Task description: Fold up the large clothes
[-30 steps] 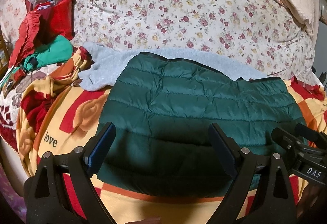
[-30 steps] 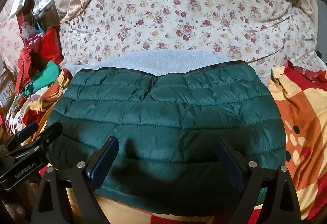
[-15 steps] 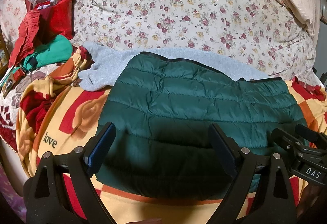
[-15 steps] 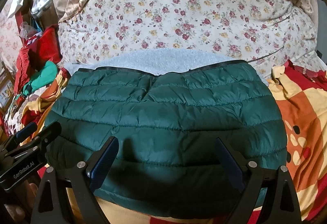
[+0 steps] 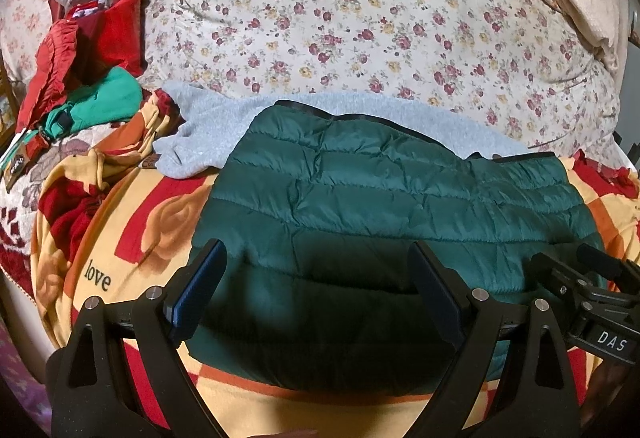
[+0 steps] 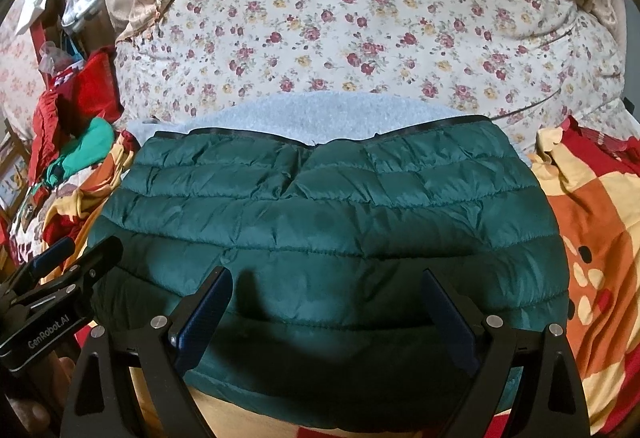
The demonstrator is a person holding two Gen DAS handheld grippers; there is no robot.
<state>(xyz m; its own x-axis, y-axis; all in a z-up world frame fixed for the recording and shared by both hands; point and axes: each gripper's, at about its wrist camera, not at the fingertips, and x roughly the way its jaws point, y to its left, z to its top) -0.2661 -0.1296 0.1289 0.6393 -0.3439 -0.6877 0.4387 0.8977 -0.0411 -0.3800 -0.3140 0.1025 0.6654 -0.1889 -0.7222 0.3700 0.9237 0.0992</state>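
Note:
A dark green quilted puffer jacket (image 5: 380,198) lies folded flat on the red and yellow blanket (image 5: 160,230); it also fills the middle of the right wrist view (image 6: 328,222). A light grey fleece garment (image 5: 208,130) lies under its far edge and shows behind it in the right wrist view (image 6: 312,114). My left gripper (image 5: 316,290) is open and empty above the jacket's near left part. My right gripper (image 6: 326,312) is open and empty above the jacket's near edge. Each gripper shows at the edge of the other's view.
A floral quilt (image 5: 380,22) rises behind the clothes. A pile of red and green clothes (image 5: 80,78) lies at the far left. The blanket (image 6: 600,238) continues to the right of the jacket.
Both grippers have drawn back slightly toward the near edge of the jacket. Both stay open. The jacket has not moved.

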